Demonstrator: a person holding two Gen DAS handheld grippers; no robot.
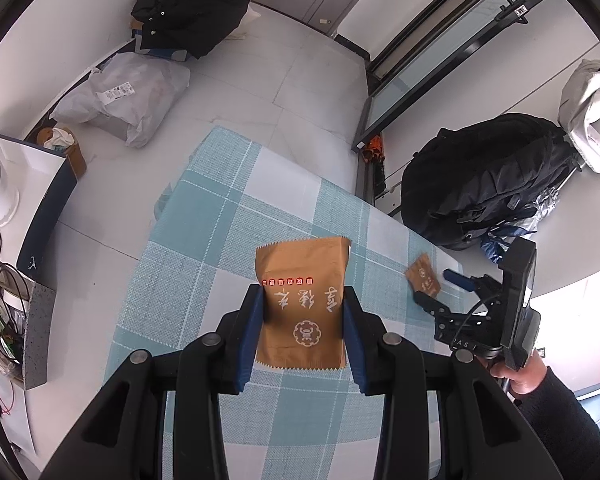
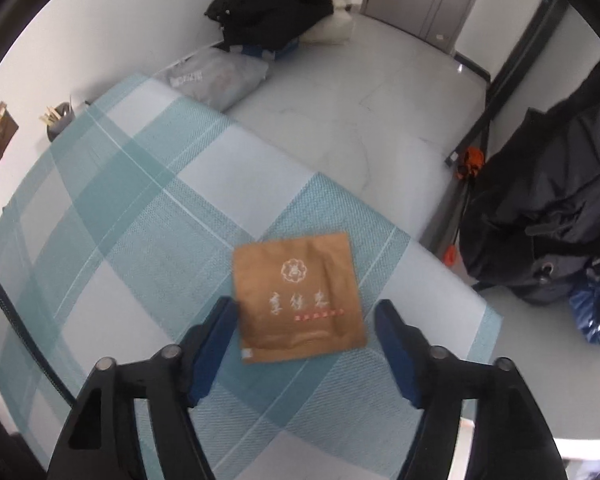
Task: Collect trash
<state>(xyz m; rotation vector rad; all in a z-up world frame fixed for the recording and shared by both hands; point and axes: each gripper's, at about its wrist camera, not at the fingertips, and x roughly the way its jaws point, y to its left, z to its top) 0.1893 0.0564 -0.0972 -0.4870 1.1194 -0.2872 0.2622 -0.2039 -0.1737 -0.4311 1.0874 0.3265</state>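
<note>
Jaws of the left gripper (image 1: pixel 303 312) pinch a brown packet (image 1: pixel 302 300) by its side edges, long axis along the fingers, white script and round emblem reading upside down. Right gripper (image 2: pixel 306 320) stands spread over a second brown packet (image 2: pixel 300 298) lying flat on the checked tablecloth (image 2: pixel 140 208), emblem at the far end; its script is not legible.

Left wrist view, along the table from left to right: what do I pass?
Left gripper shut on a brown packet → second brown packet lying on the checked cloth → right gripper, open.
</note>
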